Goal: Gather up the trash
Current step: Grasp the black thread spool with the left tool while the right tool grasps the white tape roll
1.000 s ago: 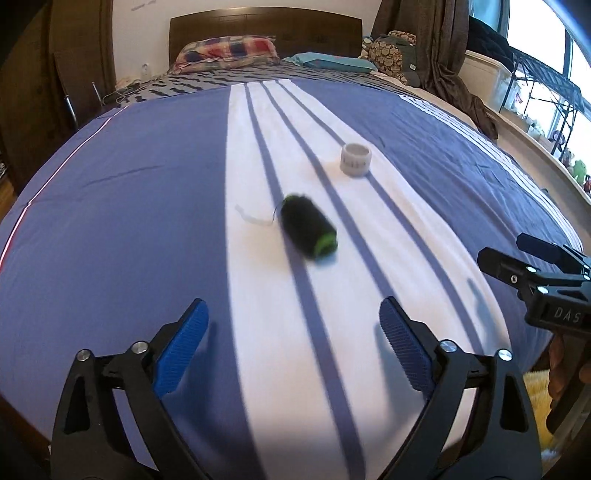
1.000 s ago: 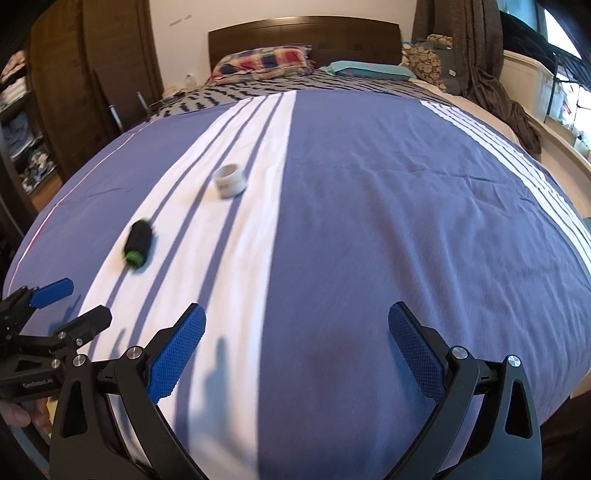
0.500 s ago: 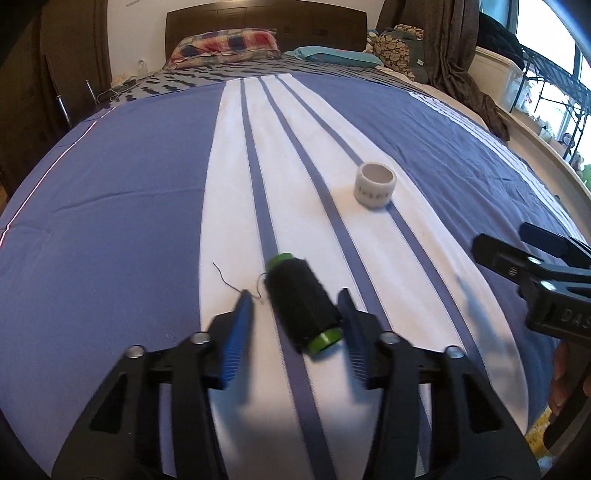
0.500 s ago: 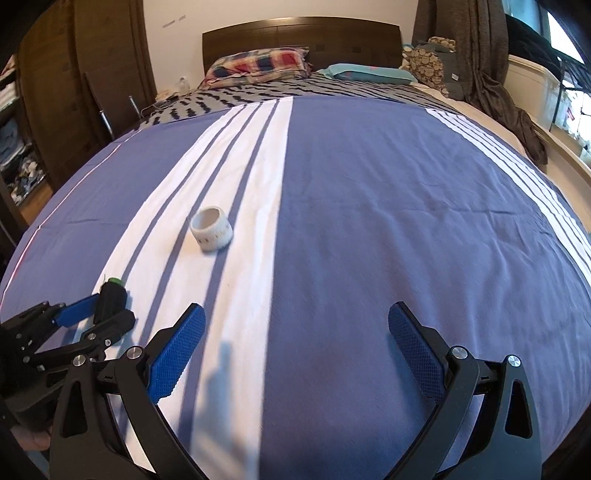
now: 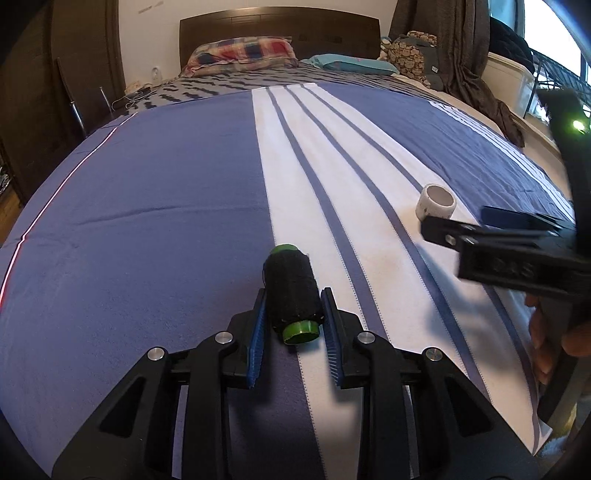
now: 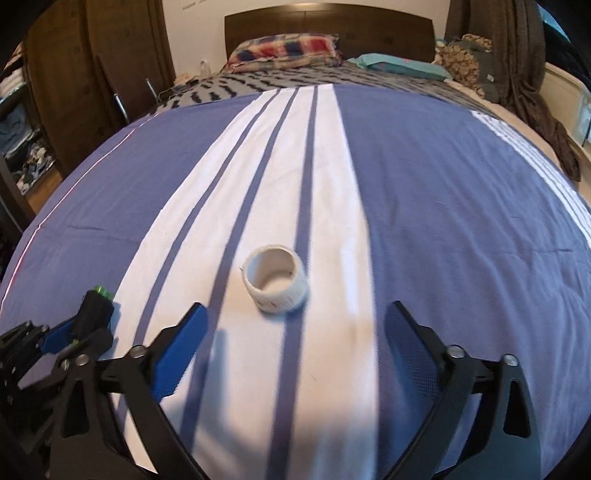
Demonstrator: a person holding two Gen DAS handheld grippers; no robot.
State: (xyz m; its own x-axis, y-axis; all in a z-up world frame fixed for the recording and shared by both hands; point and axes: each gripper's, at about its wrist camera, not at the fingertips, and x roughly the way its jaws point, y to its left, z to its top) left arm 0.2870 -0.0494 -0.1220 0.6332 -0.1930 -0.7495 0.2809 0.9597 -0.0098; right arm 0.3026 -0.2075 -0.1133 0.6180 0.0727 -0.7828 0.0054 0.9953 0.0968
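A black thread spool with green ends (image 5: 292, 291) lies on the blue and white striped bedspread (image 5: 147, 221). My left gripper (image 5: 293, 301) is shut on it, blue pads against both sides. The spool also shows in the right wrist view (image 6: 95, 306), held at the lower left. A white tape roll (image 6: 275, 283) stands on the white stripe, just ahead of my right gripper (image 6: 295, 317), which is open with the roll in front of the gap between its fingers. In the left wrist view the roll (image 5: 436, 202) sits beyond the right gripper's fingers (image 5: 491, 236).
Pillows (image 5: 240, 55) and a dark headboard (image 5: 280, 27) lie at the bed's far end. A brown cloth (image 5: 480, 88) hangs over the right edge by the window. A wardrobe (image 6: 92, 74) stands at the left. The bed's near edge is just under both grippers.
My left gripper has closed on the thread spool. My right gripper has moved left and forward to the white tape roll, staying open.
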